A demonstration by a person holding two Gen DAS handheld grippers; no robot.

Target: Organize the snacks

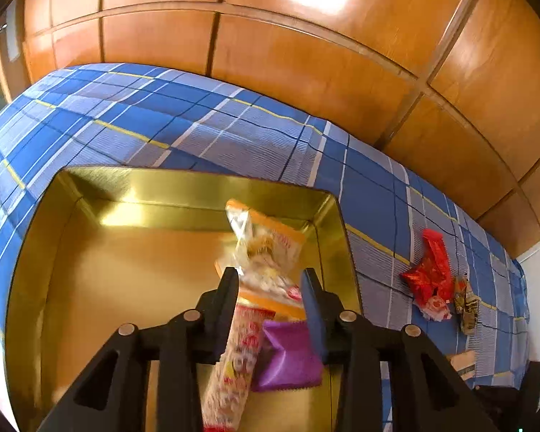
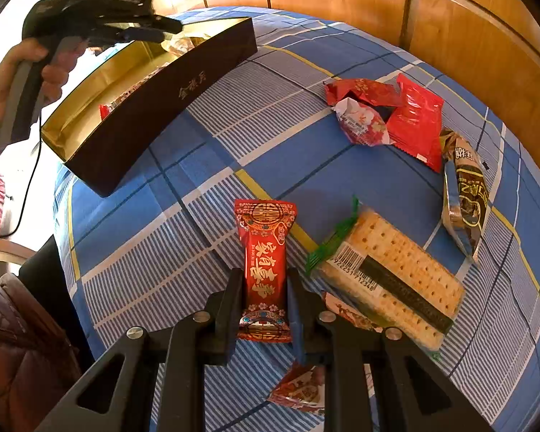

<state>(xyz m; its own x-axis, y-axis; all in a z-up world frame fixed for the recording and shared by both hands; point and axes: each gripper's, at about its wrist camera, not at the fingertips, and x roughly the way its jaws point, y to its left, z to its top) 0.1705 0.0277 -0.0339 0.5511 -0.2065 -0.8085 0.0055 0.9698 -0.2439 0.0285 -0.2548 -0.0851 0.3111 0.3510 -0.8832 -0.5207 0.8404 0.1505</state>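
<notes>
The first risk is at the left, over the gold-lined box [image 1: 198,183] that sits toward the far left corner of the cloth-covered counter [image 2: 198,165]. The left gripper [image 1: 271,284] has its jaws slightly spread, and the orange-edged packet [image 1: 270,248] between them is blurred while the jaws are sharp, so it looks loose rather than pinched. It is close to the box's right wall. If it tips that way it could lodge on the rim or land on end against the purple packet [image 1: 288,356] and the pink-and-white packet [image 1: 234,370] already inside, taking room that later snacks need.

Further right, the right gripper [image 2: 264,288] has its jaws pressed onto the long sides of the red packet [image 2: 266,252]. A soft wrapper held by its flanks may buckle or slide out on the lift. The cracker pack [image 2: 396,270] lies just beside the right jaw and could be nudged or dragged.

The orange-edged packet stands up between the left jaws, most of it beyond their tips, above the box floor. The red packet lies flat near the middle of the counter's near edge. Its lower half is between the right jaws and its top end sticks out past the tips.
</notes>
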